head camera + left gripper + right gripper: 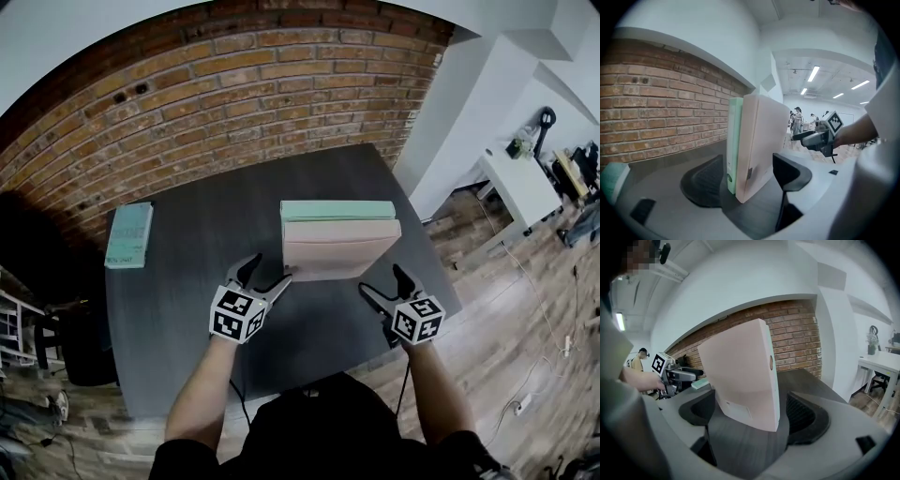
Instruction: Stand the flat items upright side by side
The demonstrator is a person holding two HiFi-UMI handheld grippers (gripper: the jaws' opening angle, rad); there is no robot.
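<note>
A pink binder (342,248) stands upright at the middle of the dark table (187,319), right against a mint-green binder (337,211) behind it. A third flat mint-green item (129,234) lies on the table's far left. My left gripper (269,272) sits at the pink binder's near left corner and my right gripper (382,279) at its near right corner. In the left gripper view both binders (764,140) show edge-on between the open jaws (745,171), with gaps on both sides. In the right gripper view the pink binder (740,376) leans between the wide jaws (752,413), untouched.
A brick wall (234,84) runs close behind the table. A white desk (520,183) with clutter stands off to the right across the wooden floor. The table's right edge is close to my right gripper.
</note>
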